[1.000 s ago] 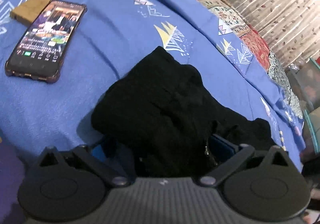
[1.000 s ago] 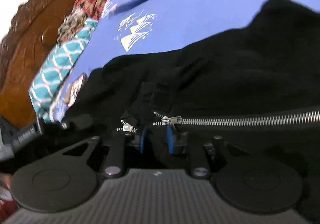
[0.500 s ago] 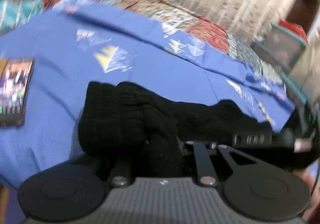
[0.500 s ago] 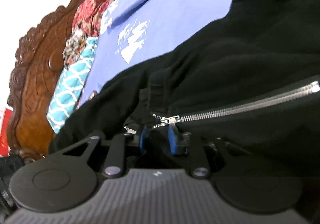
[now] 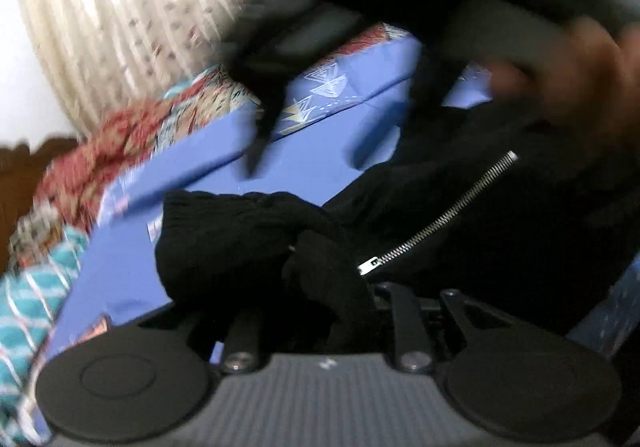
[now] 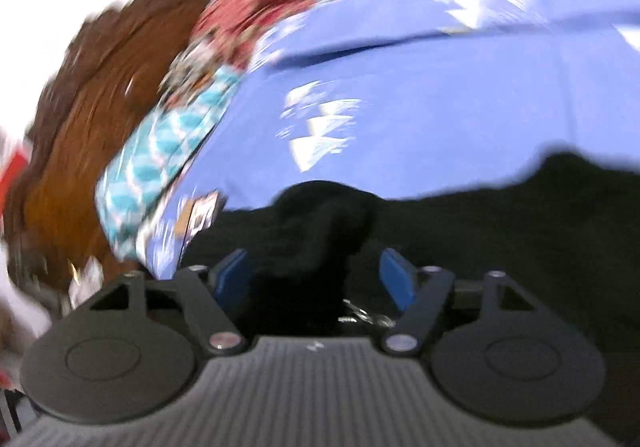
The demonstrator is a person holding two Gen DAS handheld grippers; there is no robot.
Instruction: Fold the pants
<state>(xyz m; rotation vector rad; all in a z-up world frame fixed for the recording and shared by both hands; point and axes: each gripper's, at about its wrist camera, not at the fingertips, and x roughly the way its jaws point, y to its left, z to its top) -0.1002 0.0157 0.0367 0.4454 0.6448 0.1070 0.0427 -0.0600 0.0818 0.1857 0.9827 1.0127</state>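
Here the left gripper (image 5: 320, 299) has its jaws pinching a bunched fold of the black pants (image 5: 460, 231) above the bed (image 5: 312, 155), while the right gripper (image 6: 314, 279) has jaws spread around the fabric.

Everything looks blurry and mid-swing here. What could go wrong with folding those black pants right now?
The right gripper has its jaws open, so only the left gripper pinches the black pants; the bunched cloth may slip or fold crooked. The metal zipper lies close to the left jaws and could snag. The right gripper hangs blurred above the blue bedsheet, so the two could collide.
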